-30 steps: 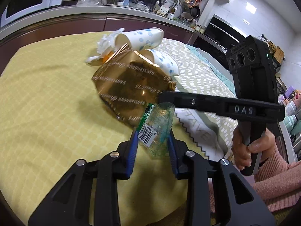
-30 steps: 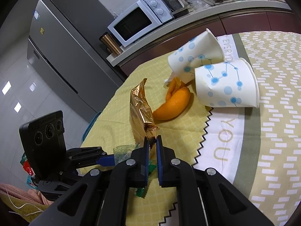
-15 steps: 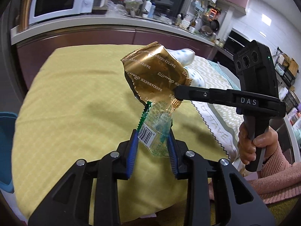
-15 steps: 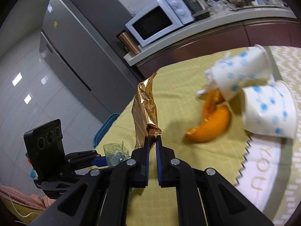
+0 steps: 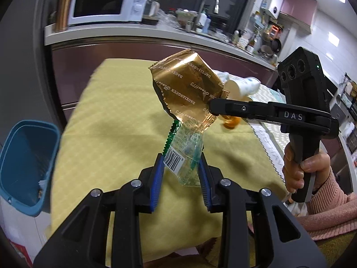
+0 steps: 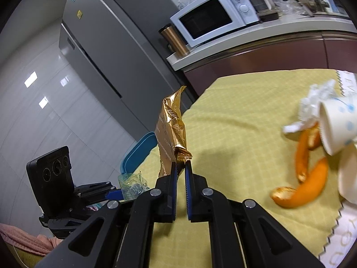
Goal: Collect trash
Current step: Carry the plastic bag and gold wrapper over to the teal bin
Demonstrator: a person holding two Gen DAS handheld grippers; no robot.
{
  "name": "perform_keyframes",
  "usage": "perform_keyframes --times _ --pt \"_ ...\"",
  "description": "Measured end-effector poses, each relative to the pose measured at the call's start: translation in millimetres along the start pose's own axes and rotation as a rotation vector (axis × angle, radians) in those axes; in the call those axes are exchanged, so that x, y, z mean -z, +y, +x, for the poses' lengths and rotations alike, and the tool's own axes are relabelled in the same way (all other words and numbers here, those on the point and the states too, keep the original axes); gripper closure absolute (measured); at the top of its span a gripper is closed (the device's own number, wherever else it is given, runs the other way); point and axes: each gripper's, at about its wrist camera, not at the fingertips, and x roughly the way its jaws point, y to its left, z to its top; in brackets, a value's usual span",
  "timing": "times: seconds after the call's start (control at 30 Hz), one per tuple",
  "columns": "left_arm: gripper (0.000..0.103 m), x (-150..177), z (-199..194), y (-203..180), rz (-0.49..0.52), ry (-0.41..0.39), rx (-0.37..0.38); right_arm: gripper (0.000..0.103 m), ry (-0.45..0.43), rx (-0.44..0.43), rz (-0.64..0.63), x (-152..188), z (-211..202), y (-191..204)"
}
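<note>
Wrappers both up off the yellow tablecloth (image 5: 116, 120): left gripper (image 5: 181, 171) pinches the clear barcode wrapper (image 5: 186, 156), right gripper (image 6: 180, 170) clamps the gold foil wrapper (image 6: 171, 129). Swing past the table's left edge, release over the blue bin (image 5: 24, 163).

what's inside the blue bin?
Blue bin: the left wrist view shows a whitish scrap and small brownish debris at its bottom. The near wall hides the rest of its floor.
</note>
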Motion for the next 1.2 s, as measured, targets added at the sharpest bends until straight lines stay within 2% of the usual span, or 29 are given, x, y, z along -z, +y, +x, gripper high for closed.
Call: perform_keyframes --times 1.2 --pt "0.073 4.9 -62.8 78.3 -0.146 -0.093 -0.192 0.097 0.145 -0.112 -0.168 -28.7 100.0 76.4"
